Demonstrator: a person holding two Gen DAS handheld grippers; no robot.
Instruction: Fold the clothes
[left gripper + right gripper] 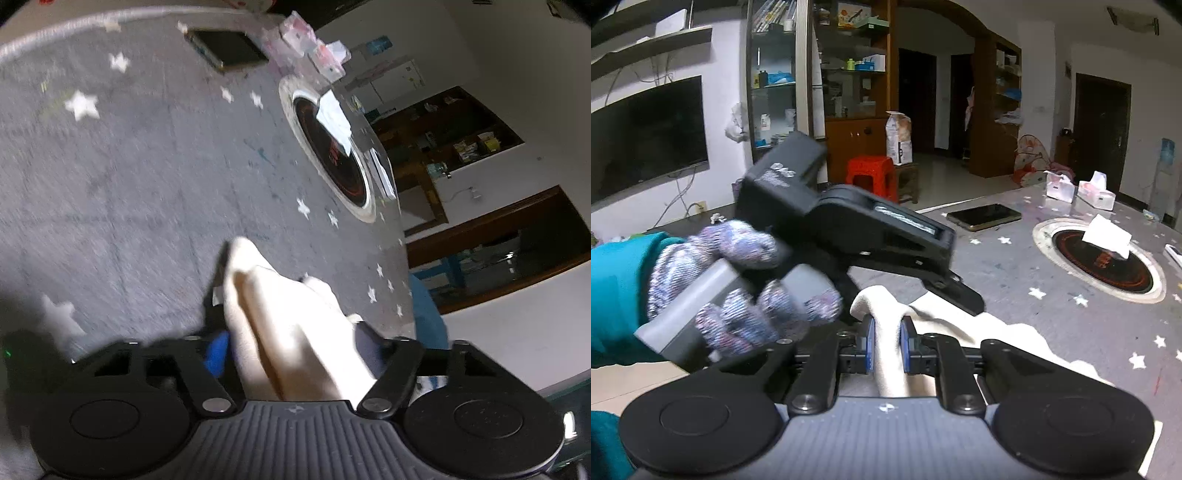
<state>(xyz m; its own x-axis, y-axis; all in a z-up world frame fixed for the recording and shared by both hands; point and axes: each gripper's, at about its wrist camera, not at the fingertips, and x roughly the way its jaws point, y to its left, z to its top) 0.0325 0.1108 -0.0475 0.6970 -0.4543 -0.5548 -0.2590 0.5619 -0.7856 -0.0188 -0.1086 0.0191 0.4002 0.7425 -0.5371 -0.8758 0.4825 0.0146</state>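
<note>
1. Cloth first: we see a cream garment (886,354) bunched up over the grey star-print desk (1015,266), pinched at both ends.
2. Our right hand-held gripper (886,341) presses its blue pads (868,343) onto a narrow fold of it.
3. Our left hand-held gripper (280,295) clamps a thicker bundle of the same garment (288,325); the picture is blurred.
4. From the right wrist we catch the left gloved hand (738,284) in a teal sleeve (617,295) gripping the handle.
5. Farther off on the desk lie a round black inset (1104,258), a dark tablet (984,216) and tissue packs (1078,190).
</note>
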